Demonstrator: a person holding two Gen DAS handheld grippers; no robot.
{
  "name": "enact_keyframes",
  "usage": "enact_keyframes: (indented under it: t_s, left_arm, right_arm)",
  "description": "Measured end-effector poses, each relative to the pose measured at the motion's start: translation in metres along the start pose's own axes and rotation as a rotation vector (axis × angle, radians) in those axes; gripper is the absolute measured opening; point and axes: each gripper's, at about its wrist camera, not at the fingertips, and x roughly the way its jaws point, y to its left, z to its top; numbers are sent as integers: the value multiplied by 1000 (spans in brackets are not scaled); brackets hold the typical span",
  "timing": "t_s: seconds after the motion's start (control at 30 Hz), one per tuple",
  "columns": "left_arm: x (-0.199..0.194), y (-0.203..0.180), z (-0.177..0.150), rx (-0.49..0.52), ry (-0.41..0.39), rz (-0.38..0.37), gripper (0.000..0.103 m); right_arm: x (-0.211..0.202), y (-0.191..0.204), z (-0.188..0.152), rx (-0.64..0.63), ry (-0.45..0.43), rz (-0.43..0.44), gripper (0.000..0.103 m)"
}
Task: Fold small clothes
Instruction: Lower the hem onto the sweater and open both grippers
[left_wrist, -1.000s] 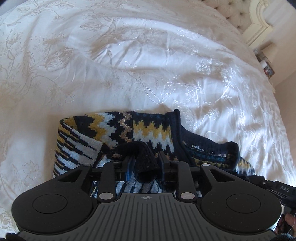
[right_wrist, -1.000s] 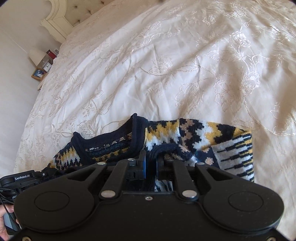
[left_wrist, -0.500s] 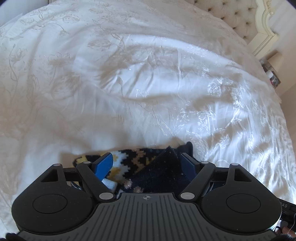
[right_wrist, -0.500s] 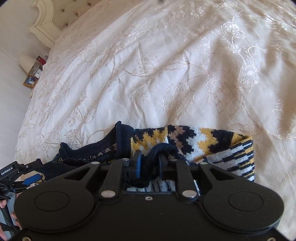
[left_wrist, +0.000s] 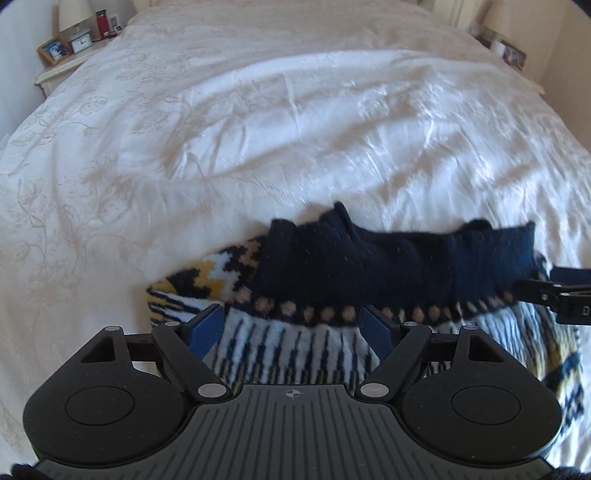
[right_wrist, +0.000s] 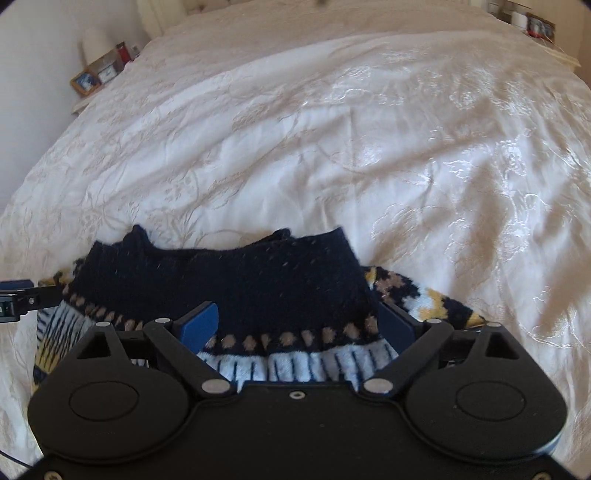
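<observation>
A small knitted sweater (left_wrist: 369, 266), navy with yellow, white and tan zigzag pattern, lies folded on the white bedspread (left_wrist: 258, 129). Its navy band lies on top, across the far side. My left gripper (left_wrist: 293, 325) is open, its blue pads either side of the sweater's striped near part, holding nothing. My right gripper (right_wrist: 299, 325) is open too, just above the same sweater (right_wrist: 236, 280), empty. The right gripper's tip shows at the right edge of the left wrist view (left_wrist: 565, 291). The left gripper's tip shows at the left edge of the right wrist view (right_wrist: 18, 295).
The embroidered bedspread (right_wrist: 369, 129) stretches far ahead. A bedside table with a picture frame, clock and red bottle (left_wrist: 74, 44) stands at the far left. Another bedside shelf with small items (left_wrist: 506, 51) is at the far right.
Both grippers have let go of the sweater and opened, the left first, then the right. The navy part now lies folded over the patterned part. Both cameras have swung to face the headboard end.
</observation>
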Motion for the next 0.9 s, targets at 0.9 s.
enact_keyframes:
  t_s: [0.9]
  left_arm:
    - [-8,-27,-83,42,153,79,102]
  right_arm:
    - [-18,-1,-90,-85,155,-144,99]
